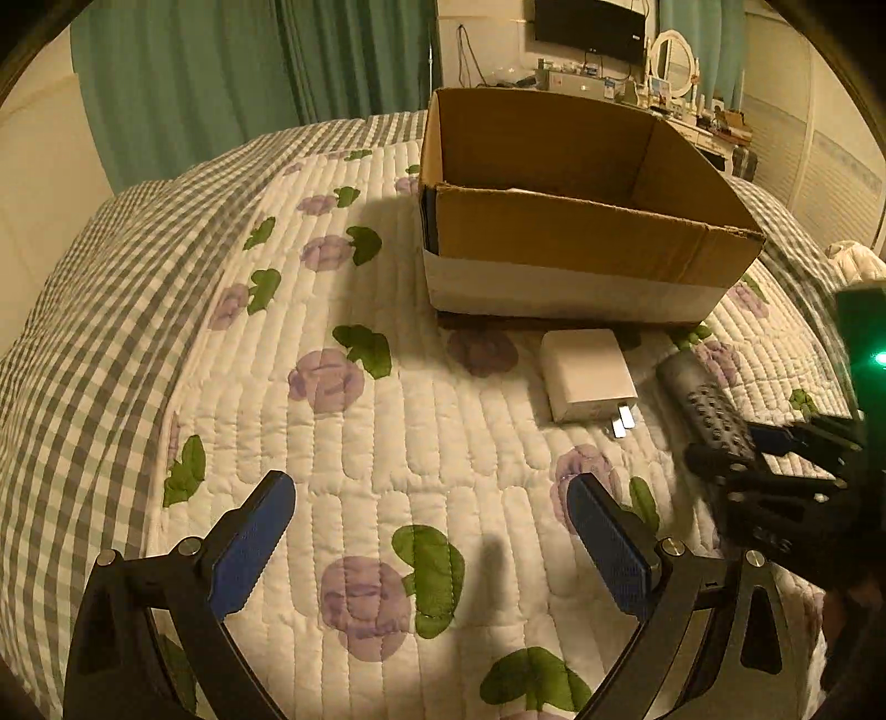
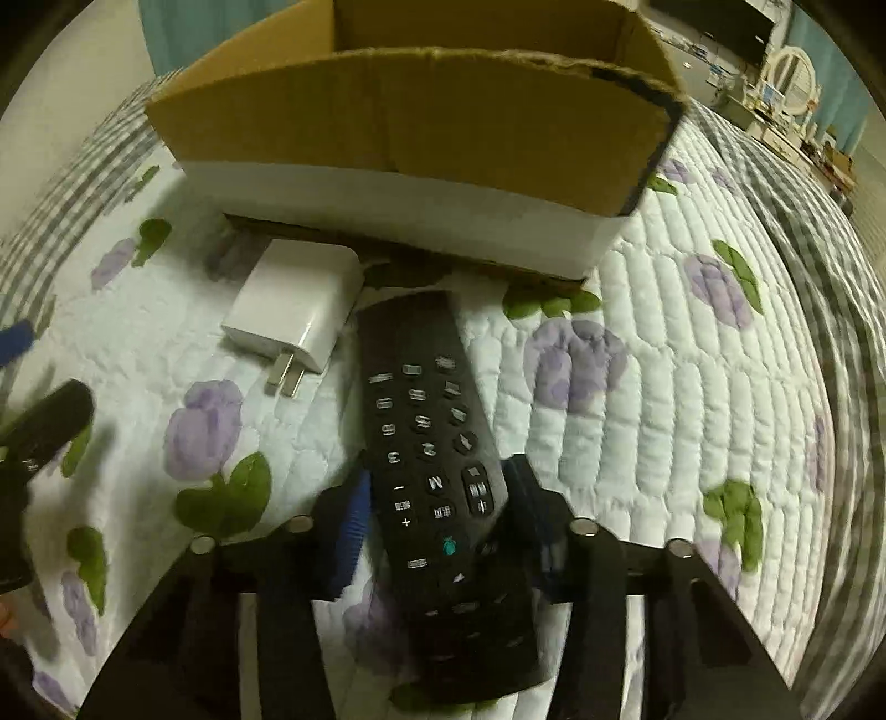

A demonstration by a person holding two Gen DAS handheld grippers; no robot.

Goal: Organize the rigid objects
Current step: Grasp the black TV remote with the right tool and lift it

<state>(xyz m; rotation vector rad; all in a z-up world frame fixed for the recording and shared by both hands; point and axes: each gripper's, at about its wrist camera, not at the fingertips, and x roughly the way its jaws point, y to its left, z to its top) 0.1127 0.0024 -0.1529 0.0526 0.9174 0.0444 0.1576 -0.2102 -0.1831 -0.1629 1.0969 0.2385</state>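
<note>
A black remote control (image 2: 437,443) lies lengthwise between the fingers of my right gripper (image 2: 437,498), which is shut on its sides just above the quilt. It also shows in the left wrist view (image 1: 709,410), with my right gripper (image 1: 775,448) around its near end. A white plug charger (image 2: 299,310) lies on the quilt left of the remote, prongs toward me; it also shows in the left wrist view (image 1: 587,374). An open cardboard box (image 1: 581,221) stands behind both, also seen in the right wrist view (image 2: 421,127). My left gripper (image 1: 432,554) is open and empty over the quilt.
A white quilt with purple flowers (image 1: 354,471) covers the bed, with a grey checked border (image 1: 83,343) at the left. A dresser with a mirror (image 1: 675,61) and a wall television (image 1: 587,25) stand beyond the bed.
</note>
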